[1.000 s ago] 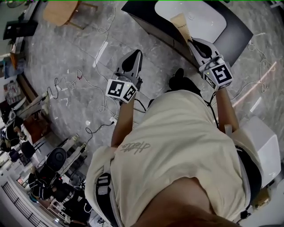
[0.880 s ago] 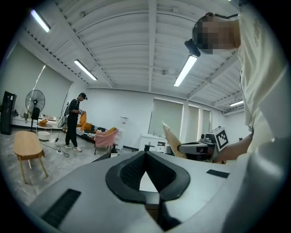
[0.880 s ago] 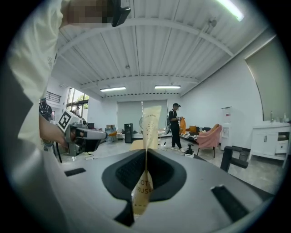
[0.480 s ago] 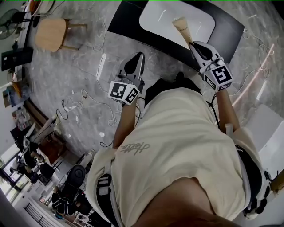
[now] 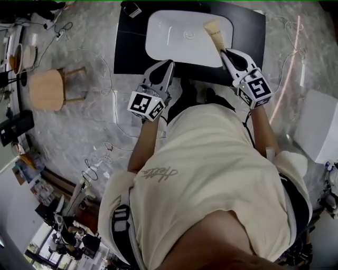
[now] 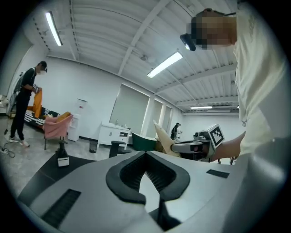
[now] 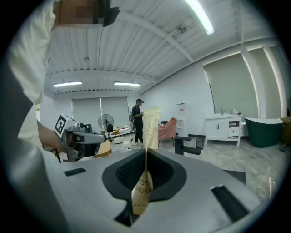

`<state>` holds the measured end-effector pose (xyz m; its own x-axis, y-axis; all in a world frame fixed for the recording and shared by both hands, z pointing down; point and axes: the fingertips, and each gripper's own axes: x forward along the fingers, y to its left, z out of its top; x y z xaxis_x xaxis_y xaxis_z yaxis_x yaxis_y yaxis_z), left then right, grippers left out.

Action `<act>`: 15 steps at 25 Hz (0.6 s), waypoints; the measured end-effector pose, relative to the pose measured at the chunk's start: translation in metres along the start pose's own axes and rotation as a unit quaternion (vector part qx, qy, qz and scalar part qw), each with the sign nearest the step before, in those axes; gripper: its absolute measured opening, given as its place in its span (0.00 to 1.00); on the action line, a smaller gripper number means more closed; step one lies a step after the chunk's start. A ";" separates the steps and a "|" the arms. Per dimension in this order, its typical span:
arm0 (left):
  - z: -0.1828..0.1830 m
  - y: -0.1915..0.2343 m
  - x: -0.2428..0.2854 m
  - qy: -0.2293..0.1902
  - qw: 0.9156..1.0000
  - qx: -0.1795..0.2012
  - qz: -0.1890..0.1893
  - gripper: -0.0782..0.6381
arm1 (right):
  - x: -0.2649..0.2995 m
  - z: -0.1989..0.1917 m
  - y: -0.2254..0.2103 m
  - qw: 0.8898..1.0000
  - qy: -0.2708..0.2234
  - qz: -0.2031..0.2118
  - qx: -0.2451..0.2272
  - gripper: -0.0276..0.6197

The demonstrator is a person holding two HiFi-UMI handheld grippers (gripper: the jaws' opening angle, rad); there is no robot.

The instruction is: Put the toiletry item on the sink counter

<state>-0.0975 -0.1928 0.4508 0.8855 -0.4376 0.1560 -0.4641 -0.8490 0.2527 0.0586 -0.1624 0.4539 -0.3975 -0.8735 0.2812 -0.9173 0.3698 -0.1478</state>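
Note:
A flat tan toothbrush packet [image 5: 215, 31] sticks out of my right gripper [image 5: 224, 51], which is shut on its lower end. The packet hangs over the right side of the white sink basin [image 5: 169, 47], set in a black counter [image 5: 129, 58]. In the right gripper view the packet [image 7: 149, 132] stands upright between the jaws of the right gripper [image 7: 146, 152]. My left gripper [image 5: 169, 64] is shut and empty, level with the counter's front edge. In the left gripper view the left gripper [image 6: 146, 152] has its pads together, and the packet [image 6: 163, 139] shows off to the right.
A small dark dispenser [image 5: 132, 9] stands on the counter's back left corner. A wooden stool [image 5: 47, 89] sits on the marble floor to the left, among loose cables [image 5: 113, 105]. A white box [image 5: 317, 126] stands at the right. People are far off in the room.
The counter and sink have swung from the upper right to straight ahead. Both grippers are closer to it, and the packet has moved over the basin's right side.

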 end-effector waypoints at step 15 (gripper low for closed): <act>0.047 0.029 0.124 0.004 0.978 0.004 -0.206 0.11 | -0.005 0.028 -0.063 0.977 0.012 -0.213 0.004 0.05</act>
<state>-0.0002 -0.2858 0.4324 0.9973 -0.0548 0.0487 -0.0665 -0.9552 0.2885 0.1191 -0.1904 0.4349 0.0188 -0.9401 0.3404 -0.9994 -0.0274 -0.0204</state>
